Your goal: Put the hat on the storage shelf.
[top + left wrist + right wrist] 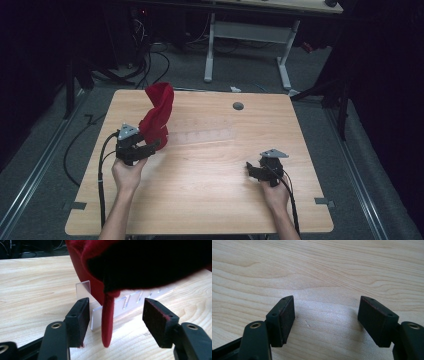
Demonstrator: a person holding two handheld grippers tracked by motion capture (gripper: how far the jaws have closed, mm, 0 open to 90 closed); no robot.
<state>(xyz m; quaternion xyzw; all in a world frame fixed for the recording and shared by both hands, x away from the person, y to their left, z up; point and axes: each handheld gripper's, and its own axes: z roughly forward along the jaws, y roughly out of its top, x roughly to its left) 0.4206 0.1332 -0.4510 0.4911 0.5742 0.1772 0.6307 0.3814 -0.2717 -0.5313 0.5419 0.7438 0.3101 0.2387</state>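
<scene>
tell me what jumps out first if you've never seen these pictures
The red cloth stands draped tall at the table's back left, over a clear plastic rack. The left gripper sits right beside it, fingers apart around a hanging red edge, while the right gripper rests open over bare wood.

red cloth (157, 116), black jaws, light wood-grain table (210, 165), a seemingly clear, colourless plastic rack (130, 302).
</scene>
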